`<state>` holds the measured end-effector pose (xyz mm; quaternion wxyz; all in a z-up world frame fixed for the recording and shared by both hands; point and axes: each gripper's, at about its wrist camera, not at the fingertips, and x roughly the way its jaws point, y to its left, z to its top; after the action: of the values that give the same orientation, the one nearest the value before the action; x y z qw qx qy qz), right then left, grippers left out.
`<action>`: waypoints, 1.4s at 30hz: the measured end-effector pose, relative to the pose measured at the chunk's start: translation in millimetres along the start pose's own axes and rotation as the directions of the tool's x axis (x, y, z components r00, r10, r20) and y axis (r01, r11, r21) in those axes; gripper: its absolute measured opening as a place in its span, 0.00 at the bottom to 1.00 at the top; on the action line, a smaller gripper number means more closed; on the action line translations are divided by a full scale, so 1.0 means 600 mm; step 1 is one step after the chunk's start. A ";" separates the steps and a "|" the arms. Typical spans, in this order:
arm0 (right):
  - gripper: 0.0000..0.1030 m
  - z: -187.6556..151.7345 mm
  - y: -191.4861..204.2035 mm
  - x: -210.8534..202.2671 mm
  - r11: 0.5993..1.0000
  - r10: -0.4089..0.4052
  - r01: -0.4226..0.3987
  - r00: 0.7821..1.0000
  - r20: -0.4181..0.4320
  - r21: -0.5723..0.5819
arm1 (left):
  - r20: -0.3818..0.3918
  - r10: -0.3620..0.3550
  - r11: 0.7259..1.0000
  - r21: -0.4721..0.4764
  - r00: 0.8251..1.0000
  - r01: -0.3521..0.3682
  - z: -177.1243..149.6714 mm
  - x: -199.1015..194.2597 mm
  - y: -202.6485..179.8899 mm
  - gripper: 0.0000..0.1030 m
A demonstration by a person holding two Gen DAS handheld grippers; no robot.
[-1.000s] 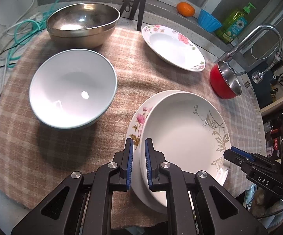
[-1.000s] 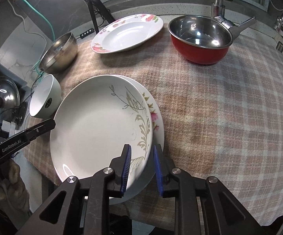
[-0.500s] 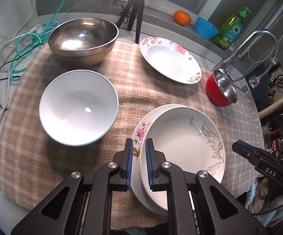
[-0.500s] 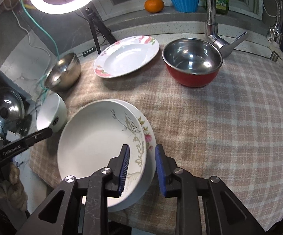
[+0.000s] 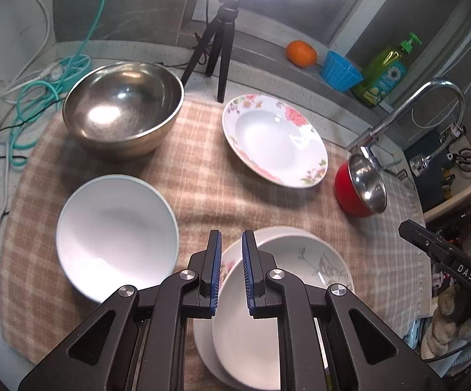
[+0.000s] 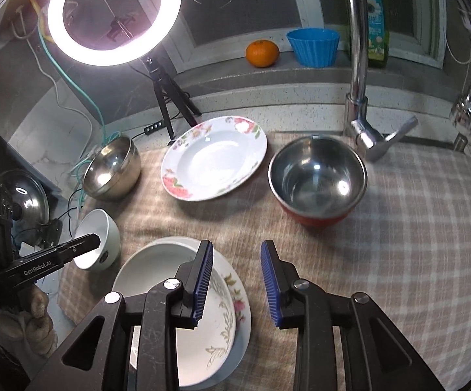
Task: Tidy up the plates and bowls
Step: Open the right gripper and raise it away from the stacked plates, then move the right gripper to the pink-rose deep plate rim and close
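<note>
Plates come first: the white glazed plate with the grey-gold leaf sprig [image 5: 287, 296] sits nested on a white plate with pink roses on its rim [image 5: 227, 265], at the near edge of the table, which I read as a stack already begun. My left gripper [image 5: 230, 272] hangs over that stack's rim, jaws narrowed nearly together and holding nothing. My right gripper [image 6: 237, 285] hovers above the other side; its jaws have just been opening and stand parted, with nothing between them.

Left of the stack rests a smooth white ceramic bowl [image 5: 116, 238], deep and round. Everything sits on a beige checked woven cloth [image 5: 202, 179], soft enough, I judge, to keep glazed ware from sliding.

Farther off lies a shallow white soup plate with a floral rim [image 5: 274, 140], likely the next one for the stack. Flanking it are a large brushed stainless-steel mixing bowl [image 5: 123, 117] and a red-sided bowl with a steel lining [image 6: 316, 179], separate and un-nested.
</note>
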<state>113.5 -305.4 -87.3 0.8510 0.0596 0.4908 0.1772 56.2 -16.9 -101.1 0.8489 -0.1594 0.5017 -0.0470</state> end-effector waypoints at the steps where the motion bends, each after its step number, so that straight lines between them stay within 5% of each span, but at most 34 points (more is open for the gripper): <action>1: 0.27 0.010 -0.001 -0.001 1.000 0.004 -0.004 1.000 -0.004 -0.001 | 0.002 -0.006 1.000 -0.005 1.000 0.006 0.006 0.001 -0.001 0.11; 12: 0.27 0.123 0.006 0.009 0.999 0.027 -0.027 1.000 -0.007 -0.038 | 0.012 -0.034 0.998 -0.052 0.999 0.034 0.055 0.017 -0.016 0.11; 22: 0.27 0.218 -0.009 0.102 0.997 0.038 -0.045 0.994 -0.098 -0.067 | -0.015 -0.018 0.993 -0.120 1.000 0.016 0.095 0.064 -0.011 0.11; 33: 0.27 0.258 -0.046 0.246 0.999 0.014 -0.021 0.966 -0.258 -0.026 | -0.079 -0.027 0.980 -0.198 0.997 0.011 0.121 0.120 0.006 0.11; 42: 0.27 0.276 -0.069 0.286 1.000 -0.019 0.012 0.963 -0.269 -0.028 | -0.108 -0.039 0.972 -0.235 0.993 0.013 0.134 0.152 0.016 0.11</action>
<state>343.5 -270.4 -153.9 0.7784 0.0199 0.6001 0.1834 170.2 -11.9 -144.6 0.7941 -0.2619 0.5484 -0.0078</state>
